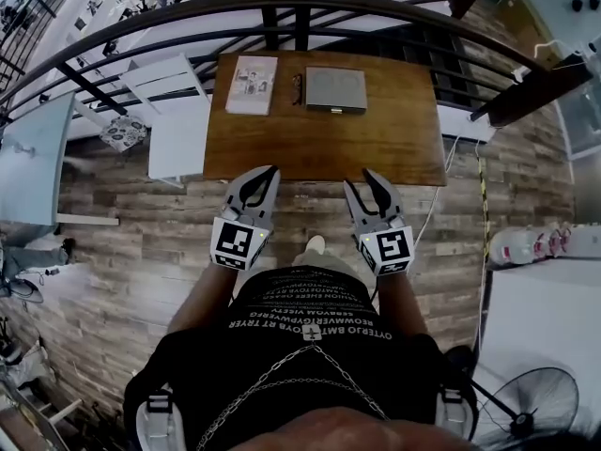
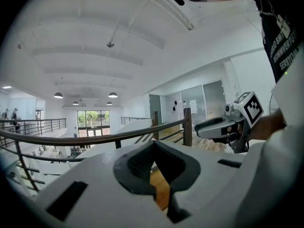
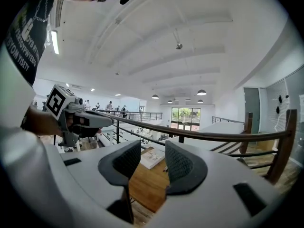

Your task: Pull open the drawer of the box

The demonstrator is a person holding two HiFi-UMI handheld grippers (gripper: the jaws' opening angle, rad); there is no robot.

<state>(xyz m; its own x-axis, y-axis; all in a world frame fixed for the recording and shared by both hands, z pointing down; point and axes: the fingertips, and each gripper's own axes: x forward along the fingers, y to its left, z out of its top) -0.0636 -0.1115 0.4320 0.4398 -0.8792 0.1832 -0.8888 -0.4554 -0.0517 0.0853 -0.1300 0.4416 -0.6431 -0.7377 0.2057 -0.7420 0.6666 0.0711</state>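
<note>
1. Nearest me, both tools hang level in front of the person's body, short of the desk point(image 1: 310, 148). The left tool point(image 1: 258, 178) has its jaws apart with nothing between them. The right tool point(image 1: 361, 181) stands a little wider, also empty.
2. The near half of the desk is bare wood.
3. Toward its far edge lie a book point(image 1: 252, 85), a pair of glasses point(image 1: 297, 88) and, right of them, the box point(image 1: 335, 89), flat and grey, well apart from both tools.
4. I judge the box light and rigid, so it may slide on the smooth wood when the drawer is tugged. I would brace the body with one tool and pinch the pull with the other. A small nub on its near edge may be that pull, but it is too small to be sure.
5. Only the head view shows the box. The right gripper view frames the book and desk corner between its pads. The left gripper view shows just a sliver of wood, plus the other tool alongside.
6. A railing point(image 1: 282, 3) runs beyond the desk.
</note>
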